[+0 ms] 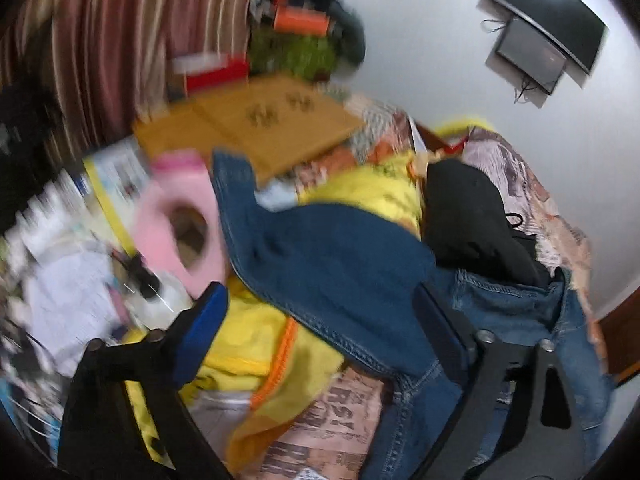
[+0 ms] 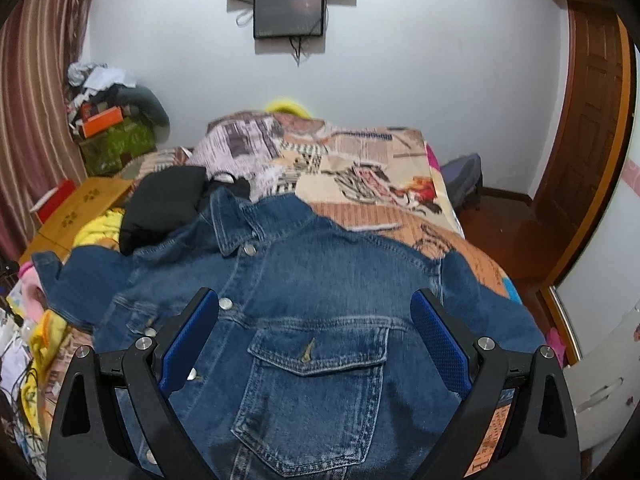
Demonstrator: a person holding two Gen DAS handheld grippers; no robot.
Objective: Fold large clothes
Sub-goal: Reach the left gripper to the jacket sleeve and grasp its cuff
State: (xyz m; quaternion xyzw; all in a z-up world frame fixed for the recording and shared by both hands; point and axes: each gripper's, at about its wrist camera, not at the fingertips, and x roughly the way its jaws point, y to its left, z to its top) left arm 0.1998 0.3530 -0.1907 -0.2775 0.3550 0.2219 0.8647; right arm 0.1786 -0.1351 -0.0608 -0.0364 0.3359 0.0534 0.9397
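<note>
Right wrist view: I've got the denim jacket (image 2: 320,308) spread front-up across the bed (image 2: 400,184), collar toward the far wall, chest pocket flap right between my fingers. Right gripper (image 2: 316,300) is released, jaws wide apart, blue pads (image 2: 188,344) either side of the pocket, nothing pinched; can't tell if the tips touch the cloth. One sleeve runs off to the left edge of the bed, the other drapes over the right side. Black garment (image 2: 168,200) lies just beyond the collar, touching the jacket's left shoulder, with yellow fabric (image 2: 100,224) beside it. Wooden folding table (image 2: 80,208) sits at the left edge of the bed, striped curtain (image 2: 36,112) behind it, wall screen (image 2: 290,0) above the headboard end, wooden door (image 2: 592,120) on the right. Left wrist view is motion-blurred. Left gripper (image 1: 320,300) is also released, jaws spread wide over the jacket (image 1: 332,264), no fabric clamped between them. From here I see the sleeve (image 1: 232,184) pointing up toward the table (image 1: 248,124), the black garment (image 1: 468,216) to the right of the denim, yellow fabric (image 1: 248,340) under it, and a pink item (image 1: 180,216) just left of the sleeve; too smeared to say what it is
</note>
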